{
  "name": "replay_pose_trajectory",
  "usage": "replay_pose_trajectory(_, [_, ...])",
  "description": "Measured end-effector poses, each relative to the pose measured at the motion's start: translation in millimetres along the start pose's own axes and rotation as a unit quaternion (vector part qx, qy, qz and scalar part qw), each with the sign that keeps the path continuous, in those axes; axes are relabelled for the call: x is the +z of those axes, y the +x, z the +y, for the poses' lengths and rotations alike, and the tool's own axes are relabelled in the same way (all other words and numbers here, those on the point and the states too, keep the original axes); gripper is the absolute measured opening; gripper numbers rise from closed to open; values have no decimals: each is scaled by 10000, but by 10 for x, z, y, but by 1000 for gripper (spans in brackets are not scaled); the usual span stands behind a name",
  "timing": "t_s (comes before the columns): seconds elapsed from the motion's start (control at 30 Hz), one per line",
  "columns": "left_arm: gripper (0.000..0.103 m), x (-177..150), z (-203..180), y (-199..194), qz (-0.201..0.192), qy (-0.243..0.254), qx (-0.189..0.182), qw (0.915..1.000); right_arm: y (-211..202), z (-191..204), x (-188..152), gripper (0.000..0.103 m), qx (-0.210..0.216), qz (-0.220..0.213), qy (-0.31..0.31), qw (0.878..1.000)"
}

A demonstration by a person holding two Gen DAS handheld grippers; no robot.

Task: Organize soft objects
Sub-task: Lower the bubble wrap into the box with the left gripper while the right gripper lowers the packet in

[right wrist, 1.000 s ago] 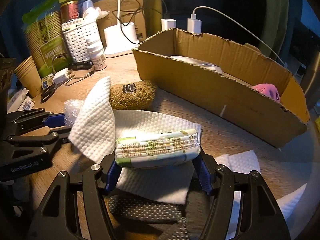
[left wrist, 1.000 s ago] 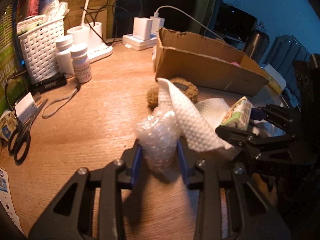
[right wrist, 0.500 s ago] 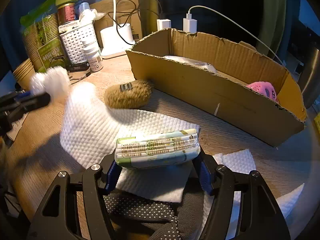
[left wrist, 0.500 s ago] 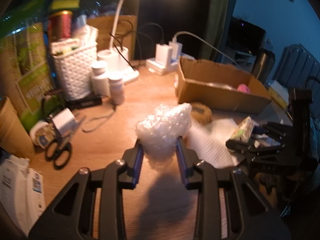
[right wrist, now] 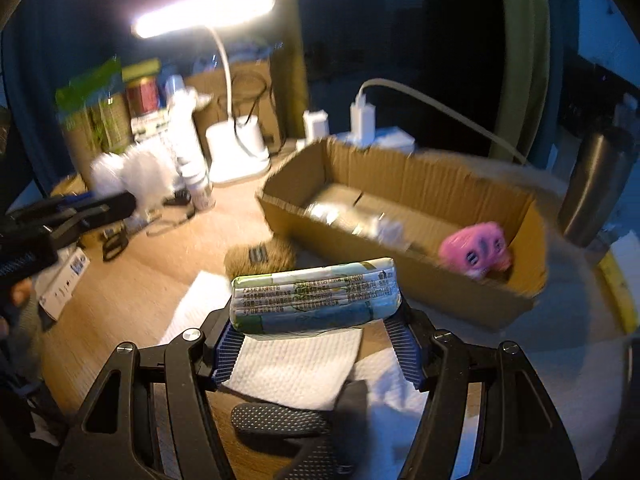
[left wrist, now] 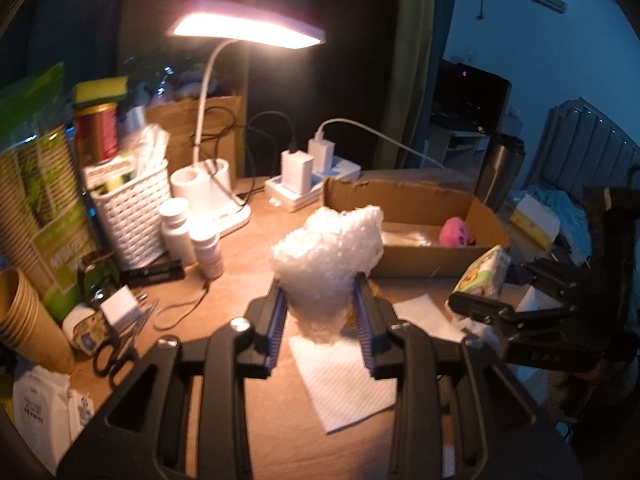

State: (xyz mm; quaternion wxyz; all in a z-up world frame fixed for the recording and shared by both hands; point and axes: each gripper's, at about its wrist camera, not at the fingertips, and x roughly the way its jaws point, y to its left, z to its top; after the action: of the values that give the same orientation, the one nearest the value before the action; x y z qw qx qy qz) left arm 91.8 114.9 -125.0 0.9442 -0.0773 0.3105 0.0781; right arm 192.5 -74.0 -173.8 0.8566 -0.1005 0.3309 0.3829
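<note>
My left gripper [left wrist: 320, 316] is shut on a wad of clear bubble wrap [left wrist: 326, 256] and holds it well above the desk. My right gripper [right wrist: 316, 340] is shut on a green and white tissue pack [right wrist: 316, 296], lifted above the white paper towels [right wrist: 296, 364]; pack and gripper also show in the left wrist view [left wrist: 482, 276]. The open cardboard box [right wrist: 404, 176] stands ahead with a pink plush toy [right wrist: 474, 250] in its right end. A brown fuzzy object [right wrist: 260, 256] lies on the desk in front of the box. A dark dotted glove [right wrist: 288, 428] lies under my right gripper.
A lit desk lamp [left wrist: 244, 36] stands at the back. A white basket [left wrist: 130, 212], two white bottles [left wrist: 188, 236], paper cups [left wrist: 24, 320], scissors [left wrist: 114, 356], chargers with cables [left wrist: 308, 168] crowd the left and back. A steel flask [right wrist: 596, 184] stands right of the box.
Both grippers have risen. The left lifted the bubble wrap off the desk from beside the paper towel. The right raised the tissue pack and moved toward the box.
</note>
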Motion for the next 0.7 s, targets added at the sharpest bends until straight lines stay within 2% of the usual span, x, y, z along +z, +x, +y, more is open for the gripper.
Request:
replay_pose_trajectory(0.4, [32,243,-340,266,-117,236,-213,9994,-288,-415,206,68,-386,-471,251,9978])
replay_pose_trajectory(0.7, [33,336,-421,592,-96,329,-134,9993,-297,-864,205,68,-702,-516,706,9937])
